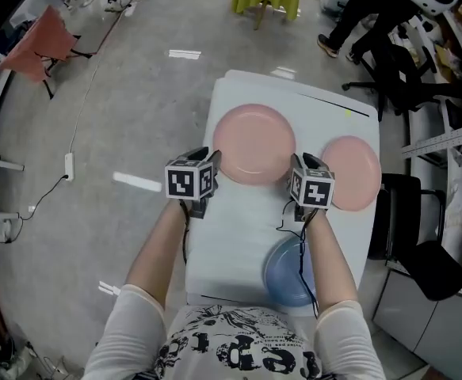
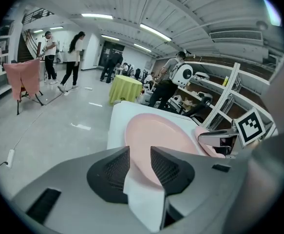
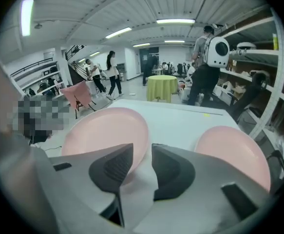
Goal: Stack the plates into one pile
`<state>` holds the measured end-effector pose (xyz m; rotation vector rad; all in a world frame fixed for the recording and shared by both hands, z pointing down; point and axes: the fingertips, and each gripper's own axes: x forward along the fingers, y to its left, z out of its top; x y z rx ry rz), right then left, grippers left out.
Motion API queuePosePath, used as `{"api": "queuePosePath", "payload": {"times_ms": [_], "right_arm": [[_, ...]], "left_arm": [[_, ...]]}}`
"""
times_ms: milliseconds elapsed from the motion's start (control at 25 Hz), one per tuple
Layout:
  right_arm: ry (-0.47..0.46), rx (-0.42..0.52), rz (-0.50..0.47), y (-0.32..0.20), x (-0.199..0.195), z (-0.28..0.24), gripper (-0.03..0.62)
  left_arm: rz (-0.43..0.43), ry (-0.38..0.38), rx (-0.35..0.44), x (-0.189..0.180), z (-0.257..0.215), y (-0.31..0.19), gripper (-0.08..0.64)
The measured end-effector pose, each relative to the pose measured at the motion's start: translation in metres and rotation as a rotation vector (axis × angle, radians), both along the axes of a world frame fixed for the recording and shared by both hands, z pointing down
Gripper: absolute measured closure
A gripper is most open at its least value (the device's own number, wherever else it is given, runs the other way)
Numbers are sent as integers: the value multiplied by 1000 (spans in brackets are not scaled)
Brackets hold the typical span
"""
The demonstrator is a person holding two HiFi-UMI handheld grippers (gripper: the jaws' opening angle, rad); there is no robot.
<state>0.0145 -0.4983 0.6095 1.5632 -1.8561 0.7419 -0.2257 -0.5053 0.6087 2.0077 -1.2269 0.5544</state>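
Nothing stacked yet: three plates lie apart on the white surface (image 1: pixel 238 228).
We see the large round pink plate (image 1: pixel 253 144) at the far middle, the smaller round pink plate (image 1: pixel 351 172) right of it, the round blue plate (image 1: pixel 282 279) nearest us; our left tongs (image 2: pixel 140 152) and right tongs (image 3: pixel 142 152) flank the large one, both parted, gripping nothing.

You work under long white fluorescent ceiling tubes (image 2: pixel 154 32): bright, even light, only faint shadows. They leave pale glare streaks on the glossy grey concrete floor (image 1: pixel 112 117). Both gripper views bow straight lines and fall to black at the corners; the left gripper (image 2: pixel 140 152), so close, looks soft.
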Motion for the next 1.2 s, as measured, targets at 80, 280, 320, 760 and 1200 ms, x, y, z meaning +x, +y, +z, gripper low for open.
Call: {"api": "queuePosePath", "payload": {"times_ms": [80,280,320,760,1200], "right_arm": [[-26,-38,27,-8,0,12,466],[-71,-103,70,-18,1,38,468],[-89,-109,82,-20,2,41,483],[-105,-133,83,-34,-5,59,537],[-175,-123,91,-11,-25,39,554]], "left_arm": [[2,3,-22,-1,8,-11,423],[-3,40,-99,-1,33,-27,421],[-5,44,-109,0,38,-30,430],[-10,149,-116,2,56,-39,491],[-72,151,-127,-19,44,-9,508]]}}
